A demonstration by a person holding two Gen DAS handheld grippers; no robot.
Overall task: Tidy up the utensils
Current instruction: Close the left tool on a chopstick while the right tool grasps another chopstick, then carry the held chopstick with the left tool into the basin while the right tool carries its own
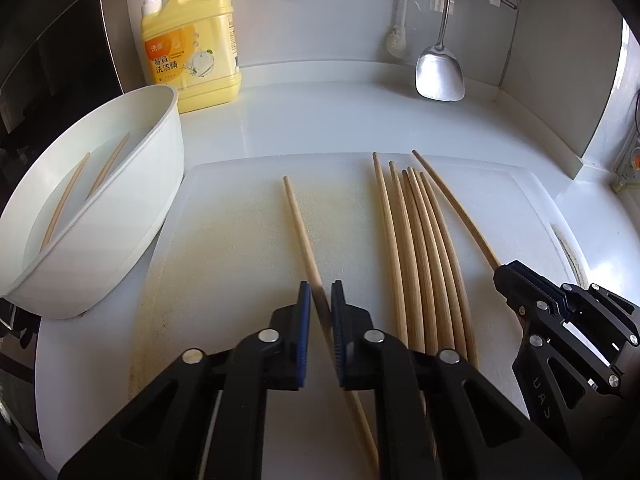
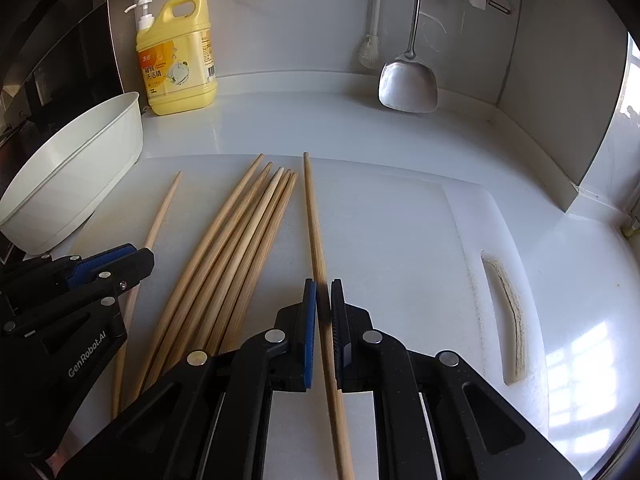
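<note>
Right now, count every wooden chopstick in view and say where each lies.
9: two in the white plastic tub, one in the left hand-held gripper, one in the right hand-held gripper, five bundled wooden chopsticks on the white cutting board. Others may be hidden.

Nine chopsticks (image 1: 416, 248), one bowl (image 1: 120, 216), one spatula (image 1: 439, 76).

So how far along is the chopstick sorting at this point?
Early on. Done: two chopsticks lie in the white tub. In hand: the left gripper straddles a lone chopstick and the right gripper another; neither looks fully clamped. Left: a bundle of five lies loose on the cutting board.
</note>
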